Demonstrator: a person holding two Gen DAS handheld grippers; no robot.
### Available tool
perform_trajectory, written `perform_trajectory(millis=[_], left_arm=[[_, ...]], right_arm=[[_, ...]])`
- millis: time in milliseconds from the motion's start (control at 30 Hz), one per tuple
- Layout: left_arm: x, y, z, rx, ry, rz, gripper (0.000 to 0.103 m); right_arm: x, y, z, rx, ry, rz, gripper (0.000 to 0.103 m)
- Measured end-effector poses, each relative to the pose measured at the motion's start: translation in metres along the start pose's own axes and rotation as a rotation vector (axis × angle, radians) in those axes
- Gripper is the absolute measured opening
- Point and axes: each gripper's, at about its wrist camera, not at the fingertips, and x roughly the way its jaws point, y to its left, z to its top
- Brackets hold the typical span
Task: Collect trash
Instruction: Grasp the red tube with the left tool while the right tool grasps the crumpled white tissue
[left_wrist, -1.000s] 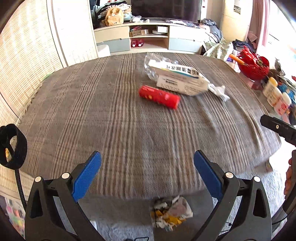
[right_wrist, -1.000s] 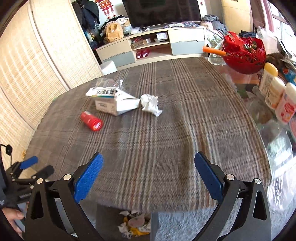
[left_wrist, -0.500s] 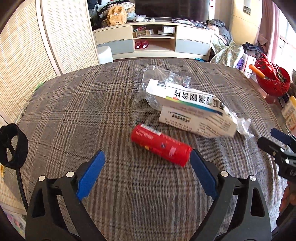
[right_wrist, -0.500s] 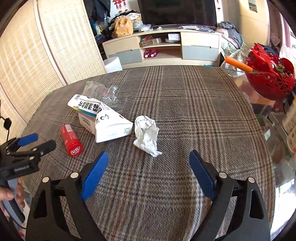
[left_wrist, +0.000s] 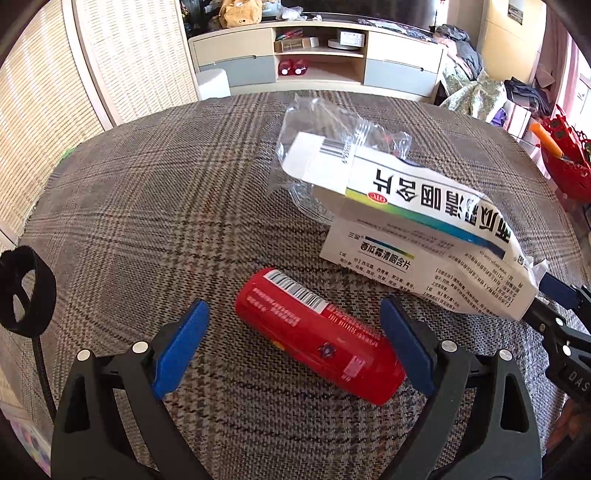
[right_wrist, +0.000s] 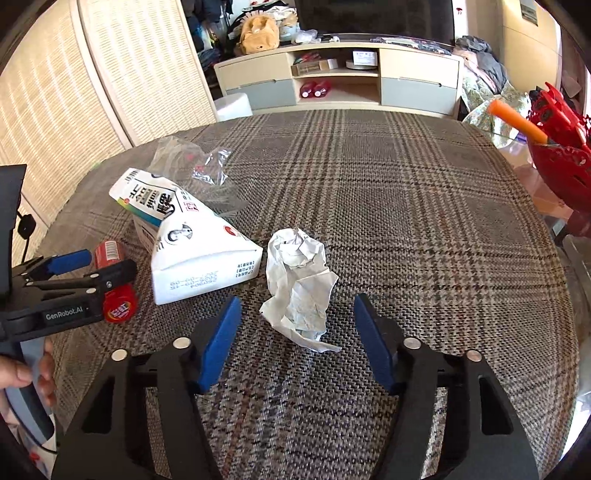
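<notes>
Both grippers lower and closer to bench (right_wrist: 424, 206) than second ago. Left gripper (left_wrist: 295, 343) jaws wide open, now straddling red tube (left_wrist: 317, 336), right pad almost at its cap end; earlier tube lay far ahead. Right gripper (right_wrist: 297, 341) jaws closing, not yet touching crumpled paper (right_wrist: 299, 284) between them. White carton (right_wrist: 192, 251) at 10 o'clock from paper, plastic wrap (right_wrist: 192, 162) behind it.

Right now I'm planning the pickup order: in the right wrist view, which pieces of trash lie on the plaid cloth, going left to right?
Red bottle → white carton → crumpled paper.
</notes>
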Motion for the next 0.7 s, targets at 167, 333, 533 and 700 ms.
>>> perform_trajectory(millis=[167, 333, 533, 700], left_arm=[[0.008, -0.003, -0.009, 0.022, 0.012, -0.020, 0.078], [0.004, -0.005, -0.016, 0.039, -0.003, -0.042, 0.065], [-0.009, -0.007, -0.032, 0.070, 0.000, -0.062, 0.037], [-0.026, -0.006, -0.060, 0.089, 0.000, -0.079, 0.035]], right_arm=[[0.001, 0.001, -0.001, -0.021, -0.016, -0.031, 0.032], [-0.003, -0.001, -0.006, -0.017, -0.018, -0.028, 0.026], [-0.018, 0.004, -0.023, -0.022, 0.001, -0.019, 0.022], [-0.038, 0.010, -0.050, -0.002, 0.012, 0.003, 0.022]])
